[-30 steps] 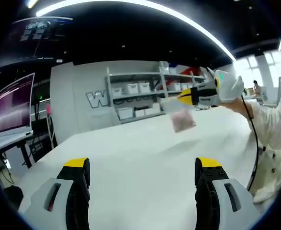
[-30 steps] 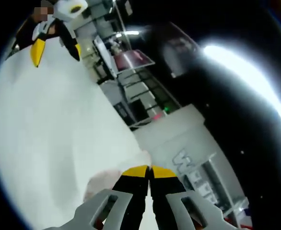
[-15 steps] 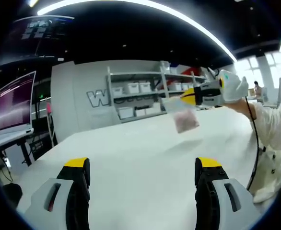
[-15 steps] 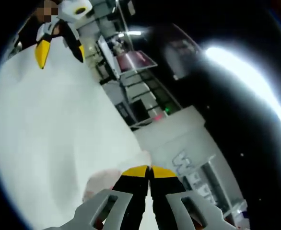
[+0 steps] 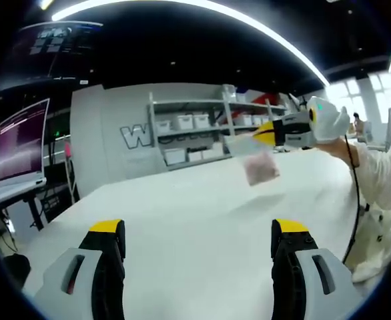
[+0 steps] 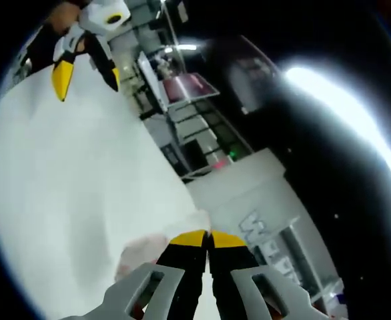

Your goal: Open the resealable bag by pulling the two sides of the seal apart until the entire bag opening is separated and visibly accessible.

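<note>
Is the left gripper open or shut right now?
Open. In its own view the left gripper has its yellow-tipped jaws wide apart with bare white table between them.

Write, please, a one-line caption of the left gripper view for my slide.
Open left gripper waits over white table while right gripper holds up resealable bag by its top edge.

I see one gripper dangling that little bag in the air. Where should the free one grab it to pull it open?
Probably the bag's top edge, on the free end beside the right gripper, which pinches that strip. The bag hangs above the table, so the open left gripper could come in level from its side.
</note>
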A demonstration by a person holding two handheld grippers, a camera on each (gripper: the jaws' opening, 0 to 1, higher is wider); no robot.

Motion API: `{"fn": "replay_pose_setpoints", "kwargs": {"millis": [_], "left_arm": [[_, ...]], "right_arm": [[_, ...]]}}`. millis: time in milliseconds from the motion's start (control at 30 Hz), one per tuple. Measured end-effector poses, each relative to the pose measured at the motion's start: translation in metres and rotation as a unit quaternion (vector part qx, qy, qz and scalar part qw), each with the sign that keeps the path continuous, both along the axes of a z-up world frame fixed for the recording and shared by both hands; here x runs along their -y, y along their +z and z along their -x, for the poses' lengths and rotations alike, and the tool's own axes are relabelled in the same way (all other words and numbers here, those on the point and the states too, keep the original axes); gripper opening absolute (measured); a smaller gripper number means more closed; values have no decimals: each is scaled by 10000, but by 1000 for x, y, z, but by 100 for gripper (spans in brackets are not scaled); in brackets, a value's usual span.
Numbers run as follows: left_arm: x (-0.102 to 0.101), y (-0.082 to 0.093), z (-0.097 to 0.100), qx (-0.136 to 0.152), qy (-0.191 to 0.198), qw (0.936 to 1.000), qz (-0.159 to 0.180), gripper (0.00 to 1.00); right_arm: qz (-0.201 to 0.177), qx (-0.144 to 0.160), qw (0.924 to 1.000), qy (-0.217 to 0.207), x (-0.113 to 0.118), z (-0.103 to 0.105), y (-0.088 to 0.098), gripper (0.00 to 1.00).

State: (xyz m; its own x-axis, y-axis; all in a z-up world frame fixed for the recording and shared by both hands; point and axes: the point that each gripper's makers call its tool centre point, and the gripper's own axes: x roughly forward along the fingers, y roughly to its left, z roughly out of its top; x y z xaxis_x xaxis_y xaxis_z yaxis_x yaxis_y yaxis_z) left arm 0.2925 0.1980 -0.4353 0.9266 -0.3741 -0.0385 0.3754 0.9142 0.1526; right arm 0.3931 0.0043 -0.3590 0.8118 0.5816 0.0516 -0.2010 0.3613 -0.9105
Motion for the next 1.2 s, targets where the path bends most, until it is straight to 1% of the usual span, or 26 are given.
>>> {"fn": "replay_pose_setpoints", "kwargs": {"millis": [400, 933, 1200], "left_arm": [[0, 0, -1, 0, -10, 10000, -22, 90], [0, 0, -1, -5, -6, 10000, -26, 90], [-1, -1, -1, -16, -4, 10000, -30, 90]], "right_arm": [[28, 43, 10000, 24, 0, 9, -1, 0], [94, 51, 9999, 2, -1, 13, -4, 0], [112, 91, 9999, 50, -3, 21, -4, 0]]}}
